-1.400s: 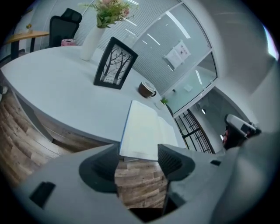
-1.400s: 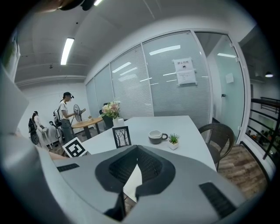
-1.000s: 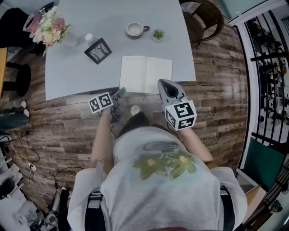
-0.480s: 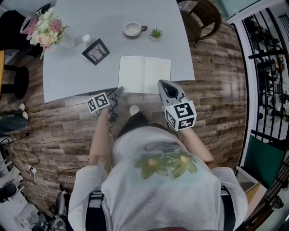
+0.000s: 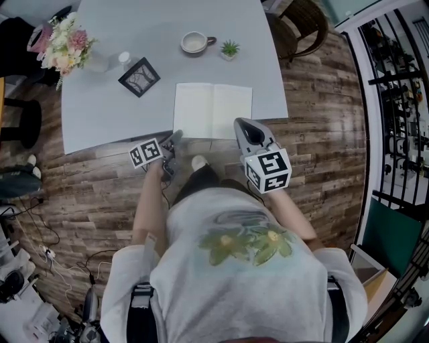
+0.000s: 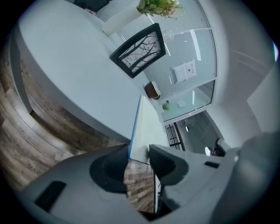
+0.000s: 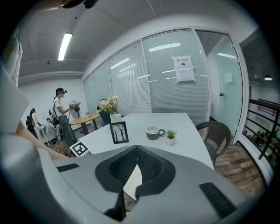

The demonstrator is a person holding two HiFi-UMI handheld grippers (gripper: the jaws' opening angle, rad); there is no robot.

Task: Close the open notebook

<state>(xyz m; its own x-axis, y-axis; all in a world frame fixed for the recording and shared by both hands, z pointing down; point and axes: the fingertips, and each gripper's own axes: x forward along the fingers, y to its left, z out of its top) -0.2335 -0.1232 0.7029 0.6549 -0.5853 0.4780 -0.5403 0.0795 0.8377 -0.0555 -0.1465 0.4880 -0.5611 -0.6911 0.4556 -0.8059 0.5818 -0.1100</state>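
Note:
The open notebook (image 5: 212,110) lies flat with white pages up on the grey table (image 5: 167,20), its near edge at the table's front edge. My left gripper (image 5: 177,136) is at the notebook's near left corner. In the left gripper view its jaws are closing, with the blue-edged corner of the notebook (image 6: 142,131) between them and a gap still showing beside the page. My right gripper (image 5: 240,123) hovers at the near right corner, with its fingertips together and nothing held; a strip of white page (image 7: 133,181) shows behind its jaws.
Behind the notebook stand a black picture frame (image 5: 139,76), a cup (image 5: 194,42), a small potted plant (image 5: 230,49) and a flower bouquet (image 5: 62,43). A wicker chair (image 5: 305,23) is at the table's far right. People (image 7: 61,113) stand far off.
The table and its things have drifted slightly left and up in the head view. Both grippers keep their places at the notebook's near edge.

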